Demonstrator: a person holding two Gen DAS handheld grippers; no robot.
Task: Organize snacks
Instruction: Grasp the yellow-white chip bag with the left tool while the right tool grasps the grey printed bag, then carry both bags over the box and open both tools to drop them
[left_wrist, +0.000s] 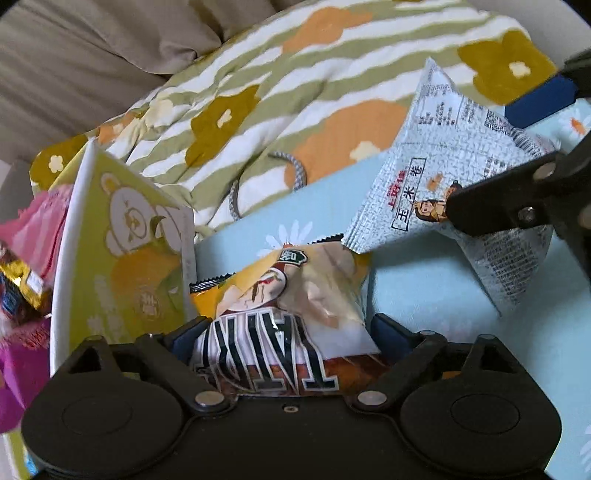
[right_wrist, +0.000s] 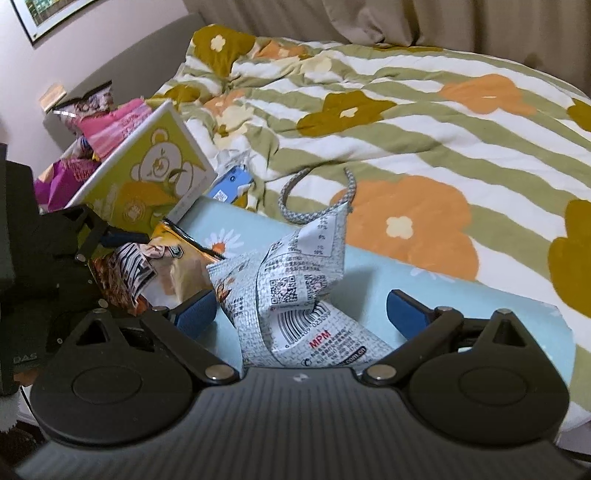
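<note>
Snack packets are lying on the light-blue board (right_wrist: 461, 295) beside the green box (left_wrist: 122, 251), the yellow packet (left_wrist: 291, 295) between the left gripper (left_wrist: 284, 332) pads, the white packet (right_wrist: 295, 295) inside the right gripper (right_wrist: 301, 314), both unclenched, seemingly positioning for pickup.

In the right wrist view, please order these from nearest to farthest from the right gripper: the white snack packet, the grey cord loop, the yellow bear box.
1. white snack packet: between the right gripper's blue fingers, on the light blue surface.
2. grey cord loop: just beyond the packet, on the flowered quilt.
3. yellow bear box: far left, tilted, beside the other snacks.
</note>
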